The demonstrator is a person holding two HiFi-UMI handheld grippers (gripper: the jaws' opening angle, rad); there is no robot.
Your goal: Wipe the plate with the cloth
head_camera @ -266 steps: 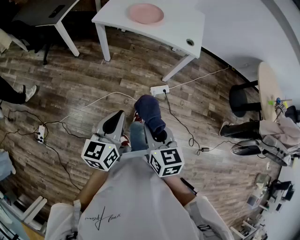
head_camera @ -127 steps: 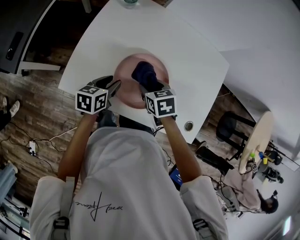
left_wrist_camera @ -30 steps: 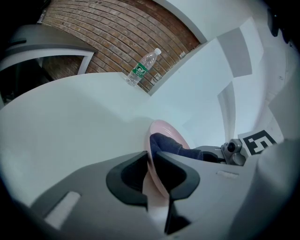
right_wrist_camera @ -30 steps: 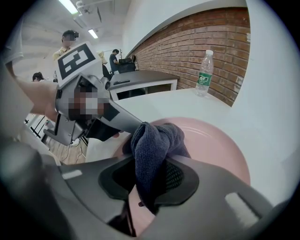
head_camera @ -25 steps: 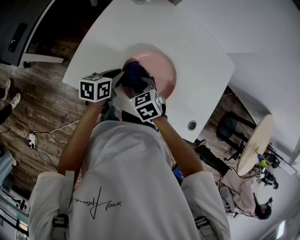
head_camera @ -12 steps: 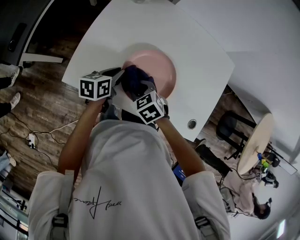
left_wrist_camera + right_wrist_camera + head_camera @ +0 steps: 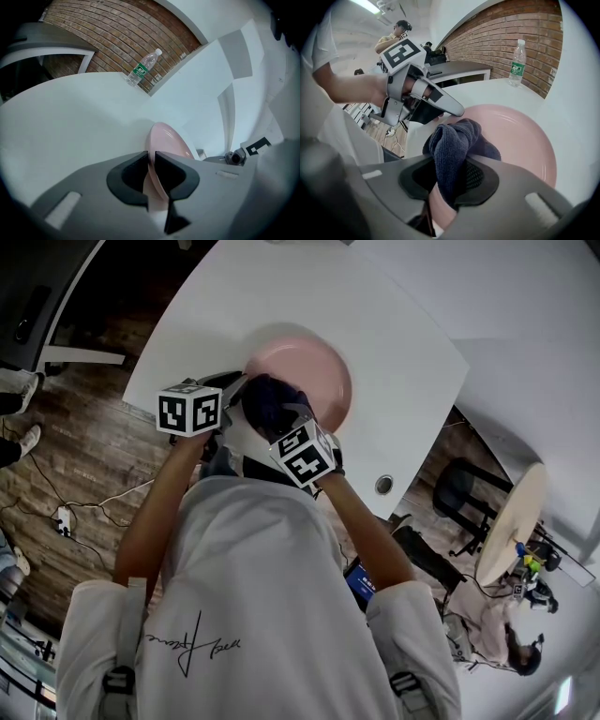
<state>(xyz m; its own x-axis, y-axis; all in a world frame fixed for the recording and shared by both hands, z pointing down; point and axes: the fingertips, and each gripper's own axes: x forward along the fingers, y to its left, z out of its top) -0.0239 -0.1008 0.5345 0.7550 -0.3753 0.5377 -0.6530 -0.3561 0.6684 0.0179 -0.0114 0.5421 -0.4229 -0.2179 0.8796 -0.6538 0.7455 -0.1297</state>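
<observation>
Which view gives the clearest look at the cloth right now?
The right gripper view: the dark blue cloth fills the foreground, pinched in the right tool and pressed against the pink plate. In the head view it is only a small dark bunch. The left gripper view misses it.

Bright, even room light; a long white ceiling strip lamp (image 7: 369, 5) glares above-left of the right gripper (image 7: 451, 180). Fish-eye bending, black corners.
</observation>
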